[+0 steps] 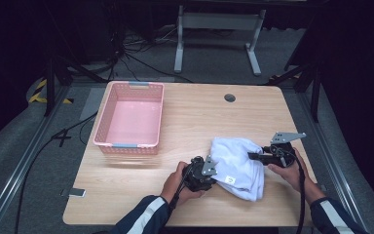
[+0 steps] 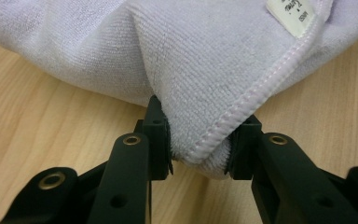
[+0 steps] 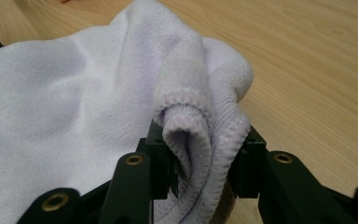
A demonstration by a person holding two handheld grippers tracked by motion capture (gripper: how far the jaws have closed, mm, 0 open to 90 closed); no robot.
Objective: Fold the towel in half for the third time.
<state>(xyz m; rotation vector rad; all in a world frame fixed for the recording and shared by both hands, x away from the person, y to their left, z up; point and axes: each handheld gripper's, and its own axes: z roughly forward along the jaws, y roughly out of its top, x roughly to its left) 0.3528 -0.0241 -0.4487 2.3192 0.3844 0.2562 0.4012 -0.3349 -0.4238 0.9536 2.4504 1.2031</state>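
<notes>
A white towel [image 1: 236, 163] lies bunched on the wooden table [image 1: 190, 117], right of centre near the front edge. My left gripper [image 1: 213, 176] is at its left front corner, shut on a stitched hem corner of the towel [image 2: 200, 84]; a small label [image 2: 296, 16] shows beyond. My right gripper [image 1: 252, 156] is at the towel's right side, shut on a rolled hem fold of the towel [image 3: 186, 116]. In the left gripper view my left gripper [image 2: 199, 151] pinches the corner; in the right gripper view my right gripper [image 3: 203, 168] holds a thick fold.
An empty pink plastic basket [image 1: 103, 135] stands at the table's left. A round cable hole [image 1: 230, 98] sits near the far edge. A small flat device [image 1: 76, 193] lies by the front left corner. Bare wood lies between basket and towel.
</notes>
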